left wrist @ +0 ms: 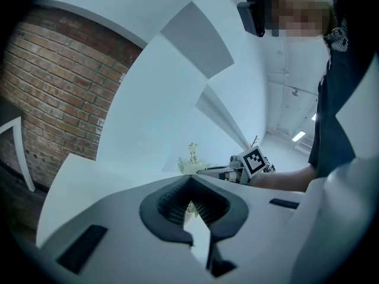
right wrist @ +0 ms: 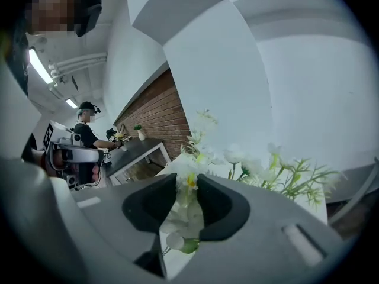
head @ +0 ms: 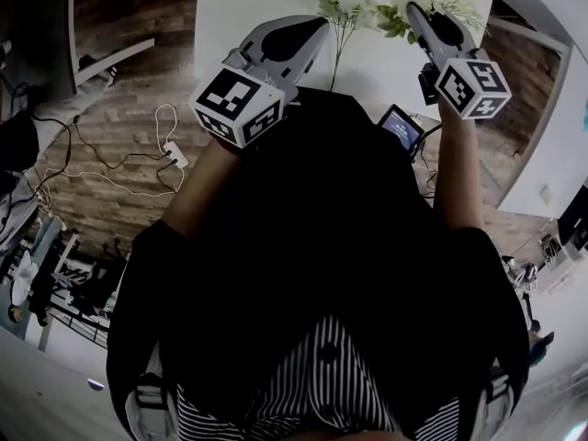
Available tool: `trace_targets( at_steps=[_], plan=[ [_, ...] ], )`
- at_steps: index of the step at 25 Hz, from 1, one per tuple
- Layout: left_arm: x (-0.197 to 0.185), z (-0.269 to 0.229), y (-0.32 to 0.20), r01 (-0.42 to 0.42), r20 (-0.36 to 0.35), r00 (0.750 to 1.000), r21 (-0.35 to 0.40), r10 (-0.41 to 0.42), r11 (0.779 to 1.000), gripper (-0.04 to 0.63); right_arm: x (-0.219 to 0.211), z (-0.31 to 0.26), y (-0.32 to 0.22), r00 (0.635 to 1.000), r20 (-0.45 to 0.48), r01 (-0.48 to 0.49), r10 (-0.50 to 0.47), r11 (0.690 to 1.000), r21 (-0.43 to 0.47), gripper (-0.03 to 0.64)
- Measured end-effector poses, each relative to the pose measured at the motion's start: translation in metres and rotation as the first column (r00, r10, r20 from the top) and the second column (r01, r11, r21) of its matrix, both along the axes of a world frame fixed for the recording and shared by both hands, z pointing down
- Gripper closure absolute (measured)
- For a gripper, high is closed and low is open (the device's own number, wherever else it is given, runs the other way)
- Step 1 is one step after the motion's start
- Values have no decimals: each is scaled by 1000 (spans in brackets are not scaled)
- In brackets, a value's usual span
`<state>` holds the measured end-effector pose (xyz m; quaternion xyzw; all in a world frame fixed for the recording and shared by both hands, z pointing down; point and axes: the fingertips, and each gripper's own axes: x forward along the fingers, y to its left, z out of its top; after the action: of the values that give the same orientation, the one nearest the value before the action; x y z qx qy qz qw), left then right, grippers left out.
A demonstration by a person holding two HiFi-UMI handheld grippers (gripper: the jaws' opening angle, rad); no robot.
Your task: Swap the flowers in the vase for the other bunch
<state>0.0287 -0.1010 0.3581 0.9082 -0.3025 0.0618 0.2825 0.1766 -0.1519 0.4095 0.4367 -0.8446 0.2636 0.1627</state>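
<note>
A red-brown brick wall (left wrist: 53, 93) fills the left of the left gripper view and meets smooth white wall panels (left wrist: 195, 40) that step up toward the ceiling. The white counter (head: 257, 7) stands over a brown plank-patterned floor (head: 119, 118), where white cables (head: 101, 168) trail to a white power strip (head: 175, 154). In the right gripper view, brick wall also stands behind a dark-topped table (right wrist: 131, 154) on a white frame. The table carries a small potted plant (right wrist: 140, 132), and a person wearing a headset (right wrist: 86, 134) stands at it. Strip lights (right wrist: 38, 67) glow on the white ceiling, giving the room an even, cool light.
</note>
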Motion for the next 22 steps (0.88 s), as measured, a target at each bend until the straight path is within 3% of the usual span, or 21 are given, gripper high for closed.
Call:
trace_targets(
  at_steps=[6,22],
  plan=[
    [0,0,-1,7,1,1000,1,-7,1000,589,0,-4,-3,1000,-6,9,-9,1000,11,546],
    [-2,0,-6,17,-1,1000,6,-17,1000,589,-2,-9,-7,1000,16,6,-6,1000,7,557]
  ],
)
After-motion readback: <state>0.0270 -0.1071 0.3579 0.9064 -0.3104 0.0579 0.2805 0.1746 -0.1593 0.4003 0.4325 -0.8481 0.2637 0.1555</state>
